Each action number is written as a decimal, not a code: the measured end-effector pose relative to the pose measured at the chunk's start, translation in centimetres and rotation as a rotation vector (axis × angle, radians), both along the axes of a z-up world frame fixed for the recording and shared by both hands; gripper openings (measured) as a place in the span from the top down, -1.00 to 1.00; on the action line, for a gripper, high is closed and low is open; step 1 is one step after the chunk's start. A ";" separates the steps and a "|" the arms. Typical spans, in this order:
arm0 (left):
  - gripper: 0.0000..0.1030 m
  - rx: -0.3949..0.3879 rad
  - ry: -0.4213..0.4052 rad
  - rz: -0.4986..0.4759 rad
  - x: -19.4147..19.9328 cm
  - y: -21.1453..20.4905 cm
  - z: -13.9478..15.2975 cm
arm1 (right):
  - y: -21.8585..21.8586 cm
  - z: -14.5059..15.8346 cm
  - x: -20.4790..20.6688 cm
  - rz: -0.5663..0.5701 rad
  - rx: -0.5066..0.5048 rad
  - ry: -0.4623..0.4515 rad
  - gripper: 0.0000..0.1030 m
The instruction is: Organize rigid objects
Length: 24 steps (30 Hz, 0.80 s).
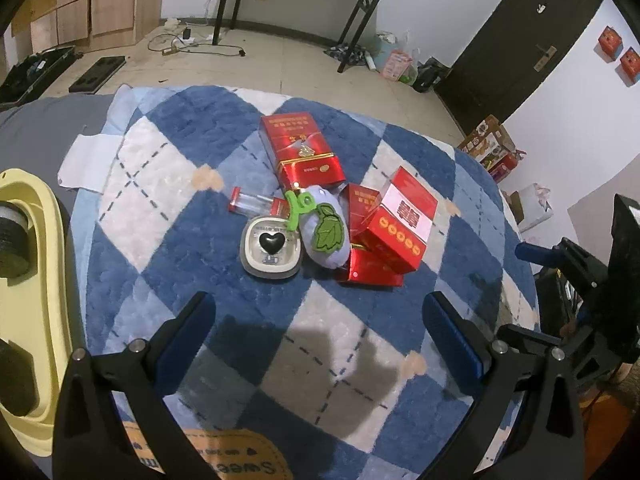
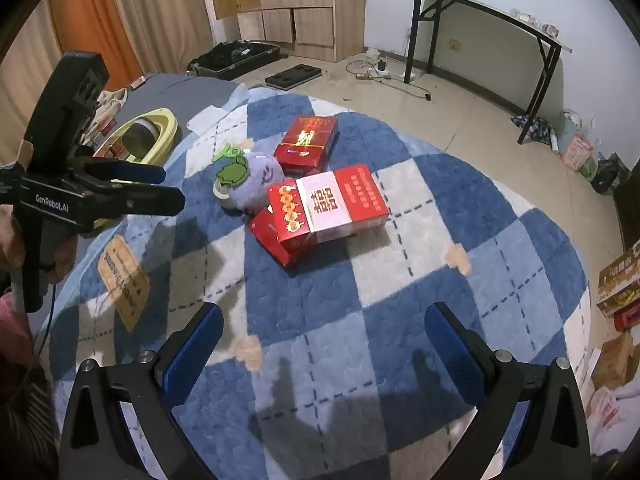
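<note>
red boxes (image 2: 328, 204) sit piled with a plush (image 1: 326, 232) on the rug (image 2: 460, 300); we hover both grippers, left (image 1: 320, 336) and right (image 2: 324, 340), wide and empty (nothing picked yet), so next likely comes reaching for a box.

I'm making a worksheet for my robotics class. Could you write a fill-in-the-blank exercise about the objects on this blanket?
1. Both the left tongs and the right tongs are ____ and hold nothing.
2. The small grey tin has a black ____ on its lid.
3. The purple plush toy carries a green felt ____.
4. The red and white box lies on top of another ____ box.

Missing words: open; heart; leaf; red
</note>
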<state>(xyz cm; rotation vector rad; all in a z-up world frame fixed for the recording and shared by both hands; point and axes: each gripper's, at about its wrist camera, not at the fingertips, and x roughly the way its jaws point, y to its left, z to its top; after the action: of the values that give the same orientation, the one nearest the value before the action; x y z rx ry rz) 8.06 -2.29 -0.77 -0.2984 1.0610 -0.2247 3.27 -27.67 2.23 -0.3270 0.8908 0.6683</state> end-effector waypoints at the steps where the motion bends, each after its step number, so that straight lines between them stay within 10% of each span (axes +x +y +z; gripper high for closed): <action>1: -1.00 -0.005 -0.001 0.002 0.0 0.1 0.0 | 0.0 -0.1 0.0 0.000 0.001 0.001 -0.99; 24: -1.00 0.009 -0.016 -0.020 -0.4 0.3 0.1 | 0.3 -0.6 0.1 0.004 0.007 0.024 -0.99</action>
<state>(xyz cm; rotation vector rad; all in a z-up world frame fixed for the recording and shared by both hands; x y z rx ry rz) 7.68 -1.94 -0.69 -0.2777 1.0496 -0.2398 3.36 -27.33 1.61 -0.3151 0.9109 0.6803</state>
